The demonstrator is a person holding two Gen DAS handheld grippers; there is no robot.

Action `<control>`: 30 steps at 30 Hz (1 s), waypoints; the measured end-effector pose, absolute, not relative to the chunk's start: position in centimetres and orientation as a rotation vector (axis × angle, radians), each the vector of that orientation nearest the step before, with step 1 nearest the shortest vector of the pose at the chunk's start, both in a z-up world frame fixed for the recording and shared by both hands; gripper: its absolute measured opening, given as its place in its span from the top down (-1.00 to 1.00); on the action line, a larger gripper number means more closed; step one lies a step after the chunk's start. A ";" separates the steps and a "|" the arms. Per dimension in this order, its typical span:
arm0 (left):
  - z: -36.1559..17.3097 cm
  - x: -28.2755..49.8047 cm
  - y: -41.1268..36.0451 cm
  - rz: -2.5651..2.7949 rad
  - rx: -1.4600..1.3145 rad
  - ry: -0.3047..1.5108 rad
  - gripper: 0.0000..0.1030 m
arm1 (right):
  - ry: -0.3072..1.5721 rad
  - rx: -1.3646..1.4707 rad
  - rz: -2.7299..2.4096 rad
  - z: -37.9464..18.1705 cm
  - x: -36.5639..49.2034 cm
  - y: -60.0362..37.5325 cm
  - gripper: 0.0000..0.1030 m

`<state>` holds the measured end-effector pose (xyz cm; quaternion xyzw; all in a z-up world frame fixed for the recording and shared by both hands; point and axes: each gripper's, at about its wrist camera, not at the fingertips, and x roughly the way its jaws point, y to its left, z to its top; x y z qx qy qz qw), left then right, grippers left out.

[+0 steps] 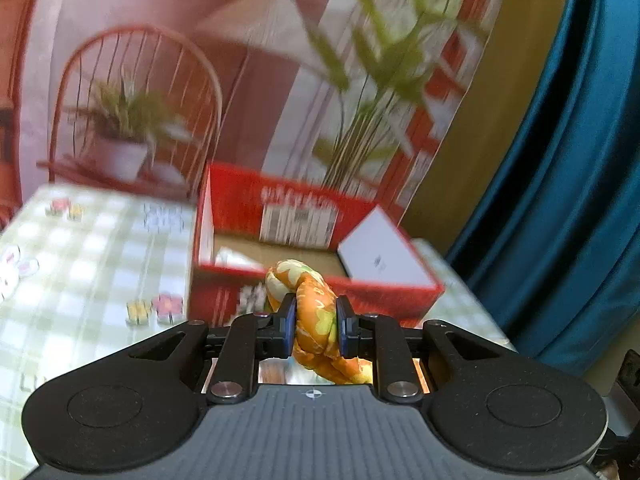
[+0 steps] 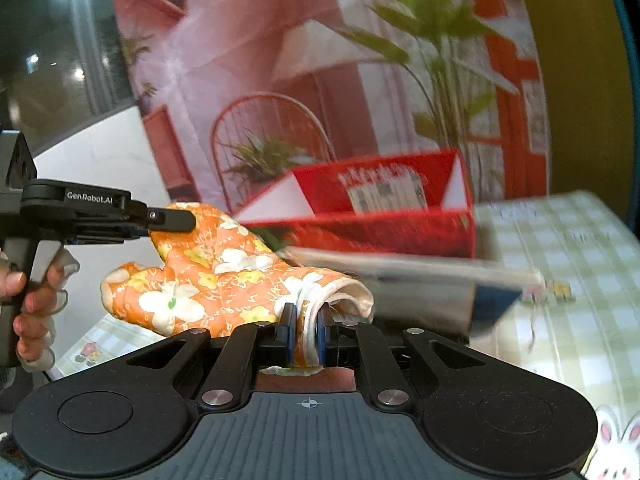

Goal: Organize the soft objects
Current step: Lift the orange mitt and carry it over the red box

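An orange oven mitt with white and yellow flowers (image 2: pixel 208 280) hangs in the air, held at both ends. My left gripper (image 1: pixel 316 324) is shut on the bunched fingertip end of the mitt (image 1: pixel 316 312); it also shows in the right wrist view (image 2: pixel 168 220). My right gripper (image 2: pixel 307 334) is shut on the mitt's white-lined cuff. An open red cardboard box (image 1: pixel 304 208) stands on the table just beyond the mitt, and it shows in the right wrist view (image 2: pixel 384 224).
The table has a green checked cloth (image 1: pixel 92 248) with small flower and rabbit prints. A blurred flat blue and white object (image 2: pixel 440 276) lies in front of the box. A printed backdrop (image 1: pixel 240 60) and a blue curtain (image 1: pixel 580 180) stand behind.
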<state>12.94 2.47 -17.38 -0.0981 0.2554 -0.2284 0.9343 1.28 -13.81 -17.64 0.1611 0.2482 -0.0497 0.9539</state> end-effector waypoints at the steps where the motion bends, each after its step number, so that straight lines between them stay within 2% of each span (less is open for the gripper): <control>1: -16.7 12.6 2.6 -0.470 -0.198 0.500 0.59 | 0.492 0.314 -0.094 -17.0 1.3 -13.7 0.81; 10: -11.6 11.7 2.7 -0.461 -0.174 0.325 0.59 | 0.415 0.209 -0.024 -10.4 3.6 -14.2 0.81; 17: -9.3 15.3 1.3 -0.426 -0.137 0.276 0.59 | 0.394 0.170 0.004 -7.0 7.9 -17.2 0.82; 23: -10.0 21.6 -1.5 -0.408 -0.042 0.333 0.59 | 0.494 0.152 -0.005 -7.8 13.9 -21.6 0.81; 30: -12.9 29.8 -4.2 -0.394 0.018 0.476 0.59 | 0.692 0.199 -0.024 -11.8 20.2 -25.8 0.82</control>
